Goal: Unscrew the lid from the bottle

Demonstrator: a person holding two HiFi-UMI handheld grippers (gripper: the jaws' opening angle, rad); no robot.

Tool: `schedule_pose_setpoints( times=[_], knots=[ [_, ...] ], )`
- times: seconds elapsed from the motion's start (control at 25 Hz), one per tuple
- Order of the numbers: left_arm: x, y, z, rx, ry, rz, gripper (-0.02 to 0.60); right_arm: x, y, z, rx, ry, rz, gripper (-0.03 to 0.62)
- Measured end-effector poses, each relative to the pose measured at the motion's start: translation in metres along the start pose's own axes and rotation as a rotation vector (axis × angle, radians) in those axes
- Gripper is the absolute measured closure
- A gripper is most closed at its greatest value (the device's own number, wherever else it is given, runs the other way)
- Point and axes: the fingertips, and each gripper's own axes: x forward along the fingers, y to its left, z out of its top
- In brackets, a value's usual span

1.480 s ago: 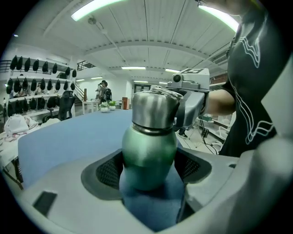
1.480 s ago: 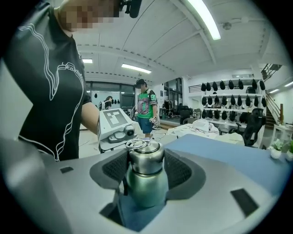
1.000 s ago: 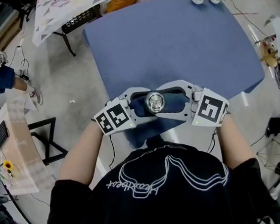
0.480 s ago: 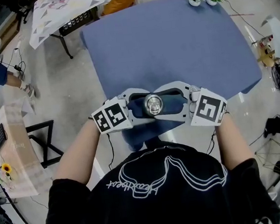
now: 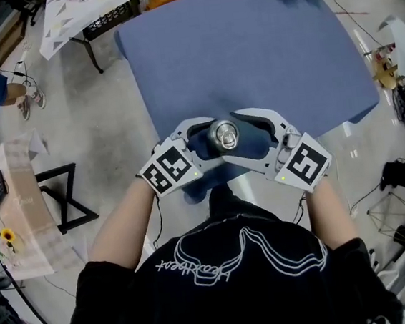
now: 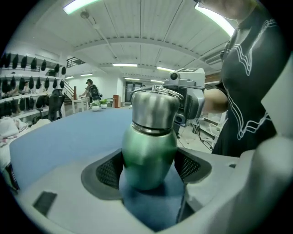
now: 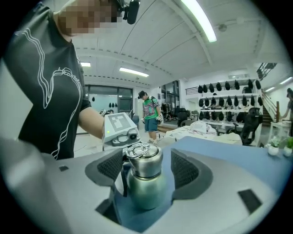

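green bottle (image 6: pixel 149 153) upright at the near edge of the blue counter (image 5: pixel 249 59), left tongs (image 6: pixel 149 168) clamped on its body, right tongs (image 7: pixel 147 169) just opening wide, steel lid (image 7: pixel 144 161) loose between them

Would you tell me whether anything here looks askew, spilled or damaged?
Nothing stands out. The left gripper is shut on the green bottle, upright with its steel lid still on. The right gripper has just been opening its jaws, which stand apart around the lid. No spill or damage shows.
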Motion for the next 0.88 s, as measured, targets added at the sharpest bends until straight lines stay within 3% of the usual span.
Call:
schedule_pose_setpoints(
  times=[0.16,0.4,0.64,0.88],
  knots=[
    [0.0001,-0.0012,-0.0012,-0.066,-0.028,0.126,0.227,-0.0034,-0.0001,-0.0002,0.028,-0.028,-0.122,0.264],
    [-0.0020,0.0013,-0.0035,-0.142,-0.038,0.261,0.227,-0.0009,0.0048,-0.0037,0.098,-0.037,-0.220,0.295],
    [-0.0025,0.0034,-0.0028,-0.192,-0.048,0.348,0.227,0.0008,0.0024,-0.0054,0.119,-0.047,-0.303,0.340],
    [-0.0017,0.0035,-0.0013,-0.209,-0.050,0.377,0.227,0.0011,0.0003,-0.0067,0.128,-0.056,-0.336,0.362]
  ],
)
